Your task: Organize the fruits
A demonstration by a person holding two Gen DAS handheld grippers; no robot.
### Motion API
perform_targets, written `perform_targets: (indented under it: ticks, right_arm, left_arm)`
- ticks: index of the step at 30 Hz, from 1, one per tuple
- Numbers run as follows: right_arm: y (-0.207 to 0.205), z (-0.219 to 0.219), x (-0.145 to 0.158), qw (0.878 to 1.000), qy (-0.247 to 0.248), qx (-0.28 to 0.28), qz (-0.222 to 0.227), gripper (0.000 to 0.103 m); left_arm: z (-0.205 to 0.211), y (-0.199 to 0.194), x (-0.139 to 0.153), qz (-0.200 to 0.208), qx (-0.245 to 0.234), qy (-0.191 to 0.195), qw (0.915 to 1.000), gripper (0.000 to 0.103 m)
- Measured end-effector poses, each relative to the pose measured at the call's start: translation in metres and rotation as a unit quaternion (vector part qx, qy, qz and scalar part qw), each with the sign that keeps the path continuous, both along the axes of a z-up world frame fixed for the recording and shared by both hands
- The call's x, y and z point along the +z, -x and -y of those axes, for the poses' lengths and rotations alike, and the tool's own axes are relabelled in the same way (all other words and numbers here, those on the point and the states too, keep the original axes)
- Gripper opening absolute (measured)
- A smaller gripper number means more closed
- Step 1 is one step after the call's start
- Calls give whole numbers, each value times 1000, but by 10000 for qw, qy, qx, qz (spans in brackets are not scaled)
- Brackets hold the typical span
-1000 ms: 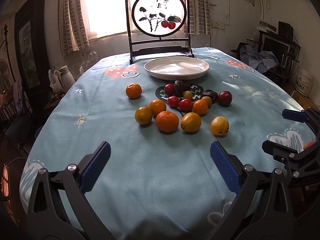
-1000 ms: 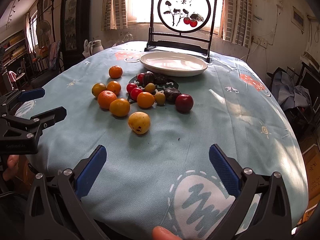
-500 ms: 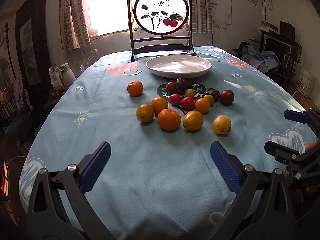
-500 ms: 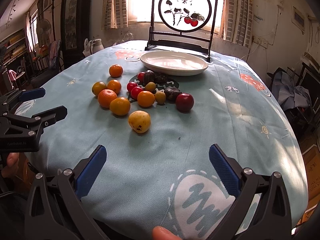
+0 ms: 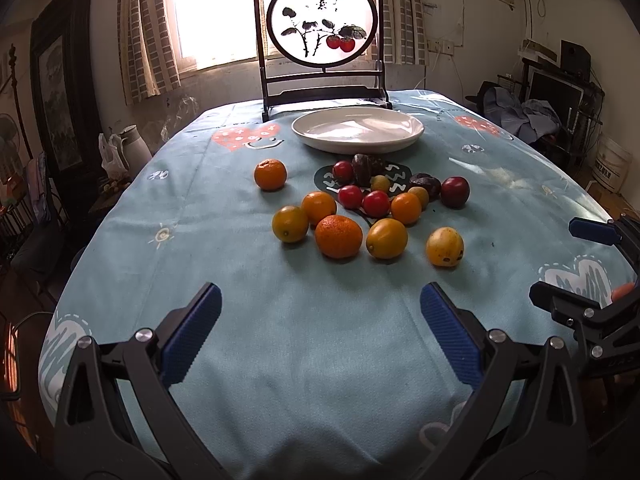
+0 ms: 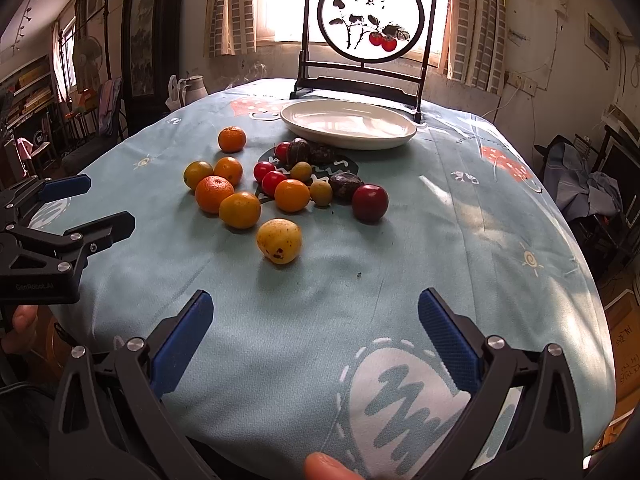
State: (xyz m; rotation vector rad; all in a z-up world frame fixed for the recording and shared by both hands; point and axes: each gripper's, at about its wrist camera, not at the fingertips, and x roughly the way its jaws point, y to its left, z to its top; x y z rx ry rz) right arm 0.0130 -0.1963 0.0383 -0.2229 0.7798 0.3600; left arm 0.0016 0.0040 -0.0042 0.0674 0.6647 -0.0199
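Several fruits lie loose on the blue tablecloth: oranges (image 5: 338, 236), small red tomatoes (image 5: 376, 203), a dark red plum (image 5: 455, 192), dark passion fruits (image 5: 362, 167) and a spotted yellow fruit (image 5: 445, 246) nearest me, which also shows in the right wrist view (image 6: 279, 240). A white plate (image 5: 357, 128) stands bare behind them, also in the right wrist view (image 6: 348, 123). My left gripper (image 5: 320, 328) is open and empty near the front edge. My right gripper (image 6: 316, 332) is open and empty, to the right of the left one.
A dark wooden screen with a round painted panel (image 5: 322, 26) stands behind the plate. A lone orange (image 5: 270, 174) sits apart at the left. Chairs and clutter surround the table (image 5: 320, 360); a white jug (image 5: 135, 146) stands off its left side.
Both grippers have eased slightly forward and up, so the fruits sit a little lower in view. Nothing was grasped and the jaws stay open.
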Motion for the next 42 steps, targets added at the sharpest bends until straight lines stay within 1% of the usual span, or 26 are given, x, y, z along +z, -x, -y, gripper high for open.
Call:
perform_targets:
  ticks: [30,34,36,39,42]
  right_arm:
    - [0,0,-5,10000,30,7,-32,102]
    - [-3,3,-8,9999,-120,2,-88,102]
    - [-5,5,-10,9996,-251,6,-119,102]
    - [-7,4,-10,9984,-513,169,-195,102]
    - [-12,4,-13,9967,-737,172,-293,102]
  left_arm:
    - [-1,1,-4,-36,2,-2,10000,101]
    - [-4,-1,-13,-107,3,-1,9999,101]
    - [-5,-4,-15,-162,10,1,9999,101]
    - [-8,-9,-19,-261,22,24,9997,101]
    - [-13,-14,-25,-354,70,39,9993,101]
